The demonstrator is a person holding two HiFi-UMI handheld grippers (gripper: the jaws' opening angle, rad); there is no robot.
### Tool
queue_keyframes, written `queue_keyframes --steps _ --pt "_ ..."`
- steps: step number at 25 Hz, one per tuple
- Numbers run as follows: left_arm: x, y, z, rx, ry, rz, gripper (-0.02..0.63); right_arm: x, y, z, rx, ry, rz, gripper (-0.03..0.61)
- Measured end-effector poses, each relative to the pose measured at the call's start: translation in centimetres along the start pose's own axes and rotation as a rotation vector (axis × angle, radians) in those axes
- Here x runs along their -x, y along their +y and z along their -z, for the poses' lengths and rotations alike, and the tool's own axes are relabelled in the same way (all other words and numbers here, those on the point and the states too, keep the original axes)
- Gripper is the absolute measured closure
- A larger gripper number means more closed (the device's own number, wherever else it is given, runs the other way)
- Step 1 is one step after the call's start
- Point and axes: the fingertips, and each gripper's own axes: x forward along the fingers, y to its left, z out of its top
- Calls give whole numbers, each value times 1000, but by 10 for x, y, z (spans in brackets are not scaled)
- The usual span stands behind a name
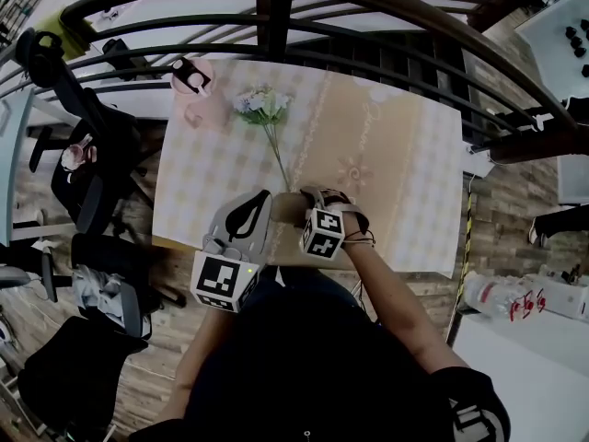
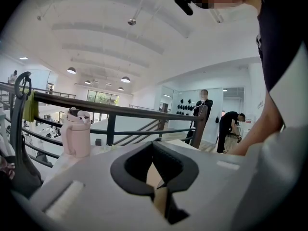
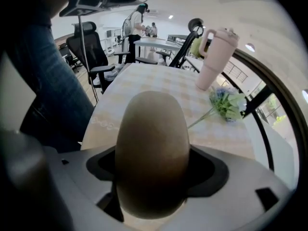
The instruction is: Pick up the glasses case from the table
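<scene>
The glasses case [image 3: 152, 150] is a smooth tan-brown oval that fills the middle of the right gripper view. My right gripper [image 3: 154, 170] is shut on it, with a dark jaw pressed to each side. In the head view the right gripper [image 1: 311, 199] is at the near edge of the table [image 1: 405, 182], and the tan case [image 1: 287, 214] shows just to its left. I cannot tell whether the case rests on the cloth or is off it. My left gripper [image 1: 259, 199] sits close beside the case, its jaws together and holding nothing, as the left gripper view [image 2: 154, 146] also shows.
A pink tumbler with a handle [image 1: 198, 90] stands at the table's far left corner, and a small bunch of flowers [image 1: 264, 107] lies mid-table. A dark railing [image 1: 304, 49] runs behind the table. Office chairs [image 1: 87, 182] stand to the left. People stand in the background [image 2: 204, 105].
</scene>
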Motion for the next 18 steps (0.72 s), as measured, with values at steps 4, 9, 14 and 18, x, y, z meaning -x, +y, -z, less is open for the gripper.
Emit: queue_keyframes --steps 4,9,14,18 --pt "-3 -1 -4 -9 -13 10 603 26 -15 -7 -126 -90 94 207" --pt "-6 -3 -10 -18 -23 19 603 76 -45 -17 -287 -232 250 207" --pt "-9 -4 -19 -34 -39 26 603 133 -77 -27 -401 -367 408 207" --pt "-12 -7 -26 -43 -51 35 603 172 -95 -32 -445 -449 513 207"
